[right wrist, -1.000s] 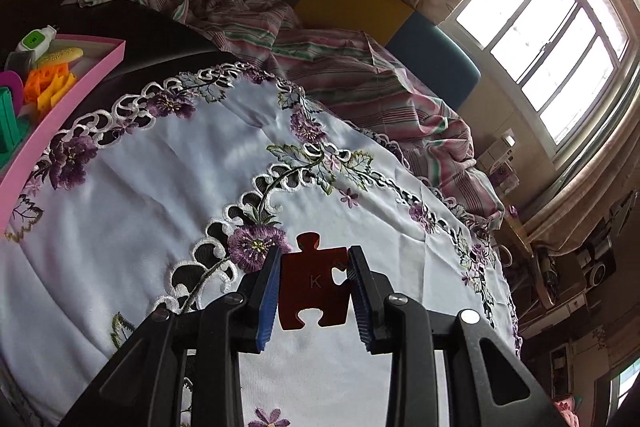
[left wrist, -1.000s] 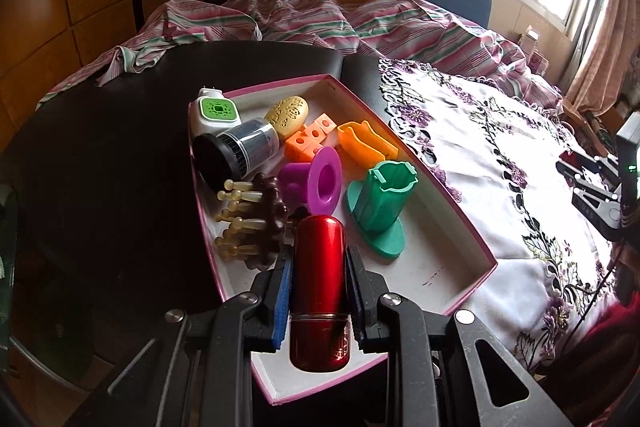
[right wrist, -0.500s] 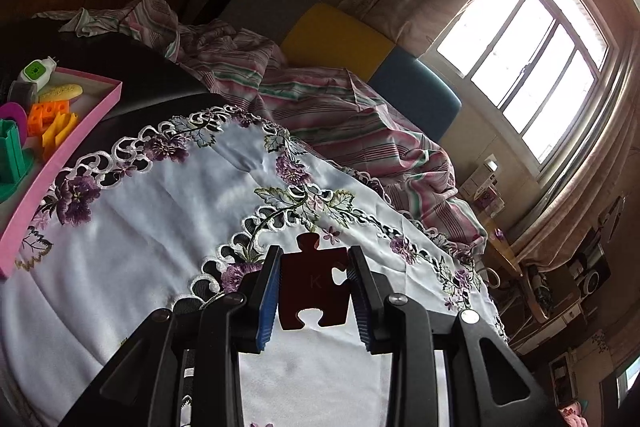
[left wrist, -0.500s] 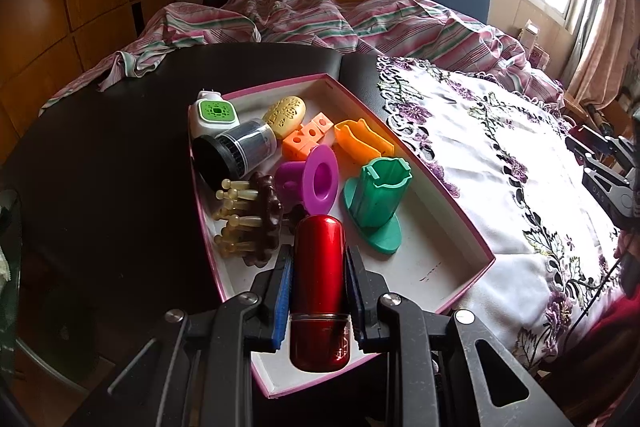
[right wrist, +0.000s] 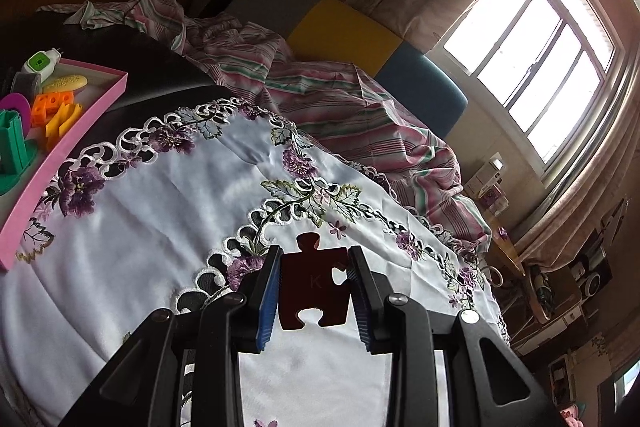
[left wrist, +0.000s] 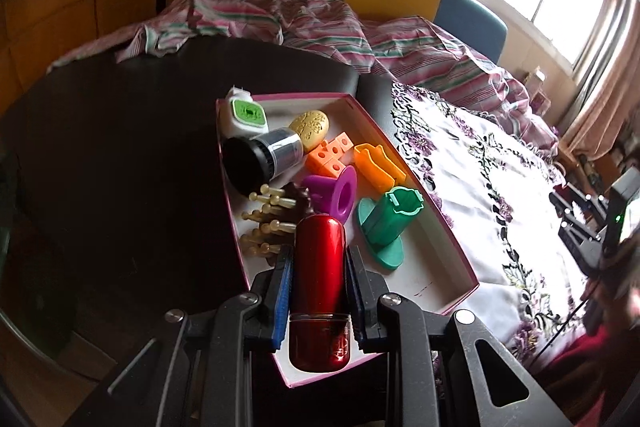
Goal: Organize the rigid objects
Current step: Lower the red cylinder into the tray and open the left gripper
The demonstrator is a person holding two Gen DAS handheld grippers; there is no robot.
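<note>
**Both grippers full, tray half packed**

The left gripper clenched a red metal tube over the near end of the pink tray; the gold marking near the tube's base was too blurred to read. In the tray lay a green stand, a purple funnel, orange blocks and a black-lidded jar. The right gripper grasped a dark red puzzle piece stamped "K", above the embroidered tablecloth.

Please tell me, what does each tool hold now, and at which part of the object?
The left tool holds a red metallic cylinder by its long sides. The right tool holds a dark red puzzle piece by its two opposite side edges.
</note>
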